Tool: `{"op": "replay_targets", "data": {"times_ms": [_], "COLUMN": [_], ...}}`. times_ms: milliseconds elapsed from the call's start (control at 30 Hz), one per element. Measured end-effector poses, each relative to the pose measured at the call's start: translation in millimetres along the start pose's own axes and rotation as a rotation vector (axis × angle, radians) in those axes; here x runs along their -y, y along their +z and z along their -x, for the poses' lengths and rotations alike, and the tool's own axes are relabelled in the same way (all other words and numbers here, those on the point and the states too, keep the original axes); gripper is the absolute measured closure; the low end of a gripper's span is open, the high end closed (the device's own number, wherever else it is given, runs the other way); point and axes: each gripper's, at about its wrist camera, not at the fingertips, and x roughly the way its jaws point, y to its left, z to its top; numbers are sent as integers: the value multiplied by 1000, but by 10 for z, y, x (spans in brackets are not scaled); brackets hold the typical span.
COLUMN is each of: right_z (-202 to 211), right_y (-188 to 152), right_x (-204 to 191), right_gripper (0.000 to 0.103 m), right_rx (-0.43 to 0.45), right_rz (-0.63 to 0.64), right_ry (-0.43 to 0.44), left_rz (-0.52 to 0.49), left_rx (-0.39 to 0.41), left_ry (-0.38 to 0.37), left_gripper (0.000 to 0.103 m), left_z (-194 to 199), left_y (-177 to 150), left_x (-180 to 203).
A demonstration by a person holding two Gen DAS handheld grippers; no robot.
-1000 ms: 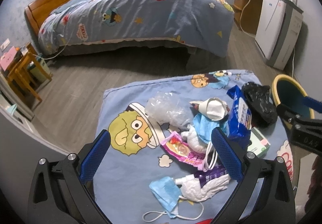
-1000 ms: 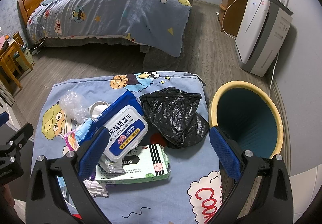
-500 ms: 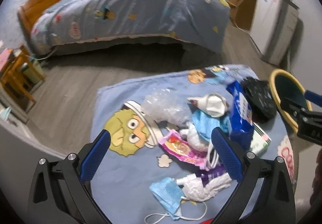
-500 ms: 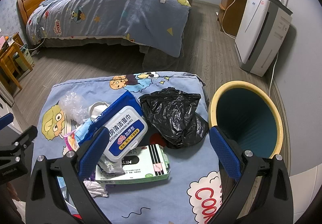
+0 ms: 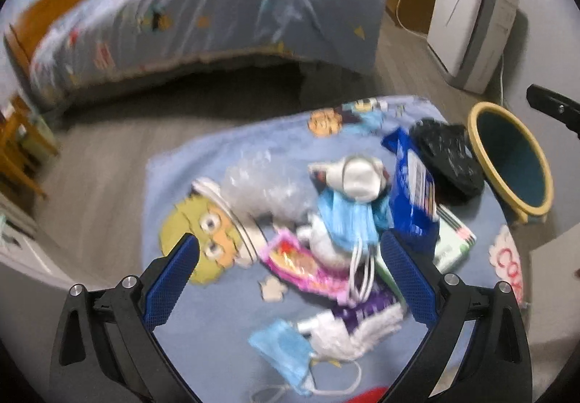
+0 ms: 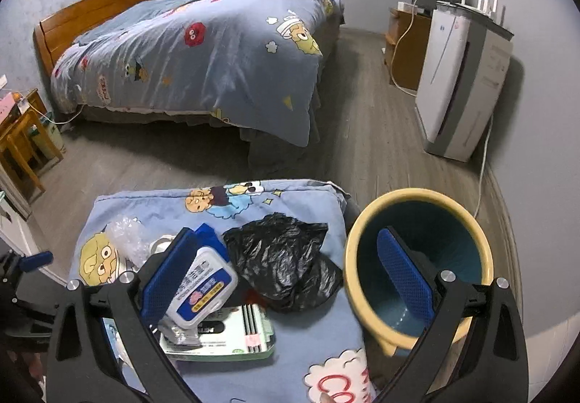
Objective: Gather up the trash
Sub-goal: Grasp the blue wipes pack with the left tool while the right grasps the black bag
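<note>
Trash lies on a blue cartoon-print cloth [image 5: 203, 163] over a low table. It includes a clear plastic bag [image 5: 264, 182], a white cup mask [image 5: 359, 178], blue face masks [image 5: 348, 218], a pink wrapper [image 5: 297, 261], crumpled tissue [image 5: 355, 330], a blue wet-wipe pack [image 6: 203, 283], a green box [image 6: 232, 337] and a black plastic bag [image 6: 286, 258]. A yellow-rimmed teal bin [image 6: 417, 258] stands right of the table. My left gripper [image 5: 286, 279] is open above the pile. My right gripper [image 6: 282, 272] is open and empty above the black bag and bin edge.
A bed with a blue cartoon duvet [image 6: 217, 58] stands across the wooden floor. A white appliance [image 6: 460, 84] and a wooden cabinet [image 6: 406, 48] line the right wall. A small wooden table [image 6: 21, 142] is at the left.
The left view has swung and blurred, showing the trash pile closer. The right gripper has risen and tilted up, so its right finger now lies over the bin.
</note>
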Motion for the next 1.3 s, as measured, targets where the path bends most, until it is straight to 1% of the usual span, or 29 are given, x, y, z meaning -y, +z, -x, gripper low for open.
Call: {"op": "replay_targets", "data": {"times_ms": [33,100,133,200,300,333,367,400,433,467,567,600,667,700,767,833,867,900,933,967,1000,1033,1067,1133,1167,1200,1233,1300], "right_z": [-48,-178,-249,-362,-589,-643,-697,-755,-799,-829,-920,-951,-1002,-1032,-1097,-1149,-1169,-1189,-1197,-1207,-1209,-1206,-1217,-1212,-1198,-1169,-1134,-1074], "right_y": [30,59,55,13,-110,-163,-209,-262,-298,-329,-419,-457,-524,-565,-633,-685,-700,-716,-719,-722,-724,-720,-710,-656,-630,-599,-567,-502], "right_x": [46,170,216,261,264,259,251,228,214,190,79,24,-84,-140,-206,-246,-257,-267,-264,-270,-271,-274,-272,-229,-208,-175,-142,-90], "right_gripper": [5,5,5,5,5,5,5,5,5,5,5,5,6,7,12,25,27,35,45,49,54,63,64,77,79,82,87,89], "right_rx": [-18,-50,-66,-74,-125,-137,-152,-168,-176,-180,-208,-218,-234,-245,-274,-295,-303,-312,-317,-321,-321,-321,-321,-323,-316,-301,-289,-277], "right_rz": [-4,-32,-30,5,85,107,132,158,173,190,229,250,293,313,331,346,348,340,332,325,320,316,310,284,269,249,228,193], "right_ry": [-6,-20,-24,-25,17,17,12,24,40,45,104,123,127,131,136,127,124,123,134,140,135,142,148,153,154,160,170,190], "left_rz": [2,18,8,-47,-99,-109,-139,-169,-185,-192,-146,-142,-152,-158,-149,-136,-131,-132,-137,-144,-153,-160,-162,-156,-154,-151,-150,-168], "left_rx": [16,6,6,14,-16,-15,-6,2,4,3,-34,-36,-29,-31,-47,-61,-76,-80,-82,-85,-91,-104,-129,-124,-121,-113,-108,-91], "left_ry": [-29,-101,-102,-97,-94,-83,-43,-23,-28,-40,-94,-91,-72,-74,-117,-158,-195,-207,-219,-236,-247,-250,-265,-284,-291,-303,-310,-303], "left_gripper": [4,4,4,4,4,4,4,4,4,4,4,4,4,4,4,5,7,7,8,16,40,51,57,60,64,68,70,73], "left_z": [4,-68,-105,-198,-350,-375,-408,-434,-456,-482,-578,-600,-618,-633,-668,-695,-723,-732,-748,-763,-782,-807,-846,-836,-819,-785,-759,-673], "left_y": [37,125,155,203,226,221,218,219,226,231,255,253,239,226,204,190,184,181,180,177,177,172,160,146,149,154,159,146], "left_x": [31,125,188,373,583,625,690,734,751,771,755,755,764,765,745,727,723,736,748,768,791,813,829,819,811,803,797,800]}}
